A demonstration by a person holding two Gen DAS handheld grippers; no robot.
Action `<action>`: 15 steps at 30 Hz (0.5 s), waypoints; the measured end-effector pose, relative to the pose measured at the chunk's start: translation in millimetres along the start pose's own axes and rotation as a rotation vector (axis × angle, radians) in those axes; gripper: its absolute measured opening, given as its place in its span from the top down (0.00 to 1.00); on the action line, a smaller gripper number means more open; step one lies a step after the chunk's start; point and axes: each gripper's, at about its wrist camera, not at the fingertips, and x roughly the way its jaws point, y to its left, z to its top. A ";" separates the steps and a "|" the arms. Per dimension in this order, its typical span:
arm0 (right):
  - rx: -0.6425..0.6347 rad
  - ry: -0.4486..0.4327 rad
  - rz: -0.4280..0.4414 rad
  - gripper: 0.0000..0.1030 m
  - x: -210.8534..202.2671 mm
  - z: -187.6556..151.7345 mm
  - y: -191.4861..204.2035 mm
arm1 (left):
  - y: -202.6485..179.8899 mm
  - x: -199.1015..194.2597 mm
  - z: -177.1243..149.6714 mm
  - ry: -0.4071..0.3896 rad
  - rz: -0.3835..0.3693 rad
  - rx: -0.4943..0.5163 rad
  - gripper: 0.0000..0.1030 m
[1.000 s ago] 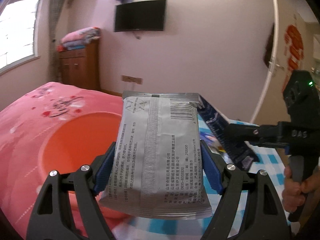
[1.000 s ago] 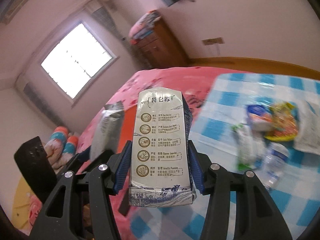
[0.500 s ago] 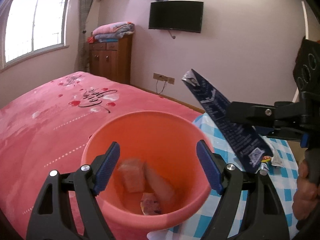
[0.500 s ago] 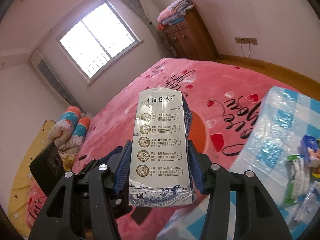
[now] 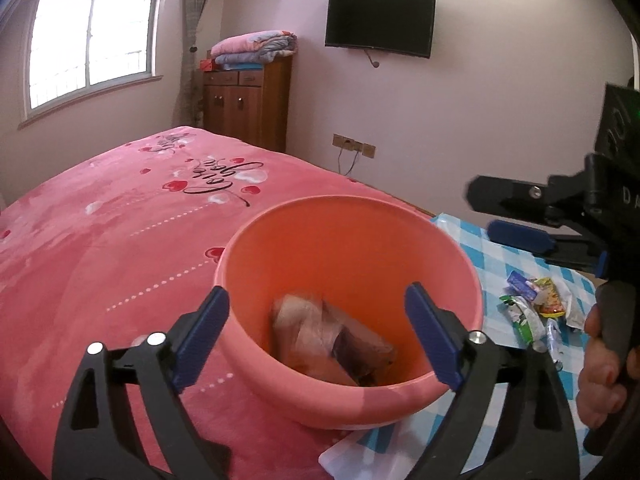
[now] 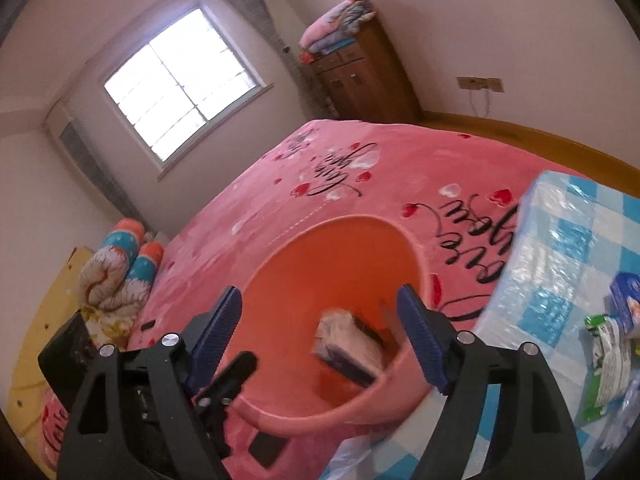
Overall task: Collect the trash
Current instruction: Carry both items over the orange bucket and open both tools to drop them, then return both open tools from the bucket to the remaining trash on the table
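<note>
An orange plastic basin (image 5: 400, 408) stands at the bed's edge and also shows in the right wrist view (image 6: 320, 412). Dropped packets (image 5: 332, 340) lie in its bottom, among them a dark milk carton (image 6: 352, 348). My left gripper (image 5: 316, 336) is open and empty just above the basin's near rim. My right gripper (image 6: 320, 332) is open and empty over the basin; it also shows at the right of the left wrist view (image 5: 512, 216). More wrappers (image 5: 536, 312) lie on the blue checked tablecloth (image 5: 496, 260), and in the right wrist view (image 6: 608, 364).
A pink bed (image 5: 120, 240) fills the left. A wooden cabinet (image 5: 248, 100) with folded blankets stands by the far wall under a wall TV (image 5: 380, 24). Pillows (image 6: 120, 272) lie at the bed's far end.
My left gripper let go of the silver packet a second ago. My right gripper has since opened and dropped the milk carton into the basin. Both cameras now look down at the basin.
</note>
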 end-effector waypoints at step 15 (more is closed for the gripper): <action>0.068 -0.083 -0.149 0.13 -48.2 -54.5 -49.4 | -29.1 -19.1 -7.5 -0.048 -0.040 0.080 0.07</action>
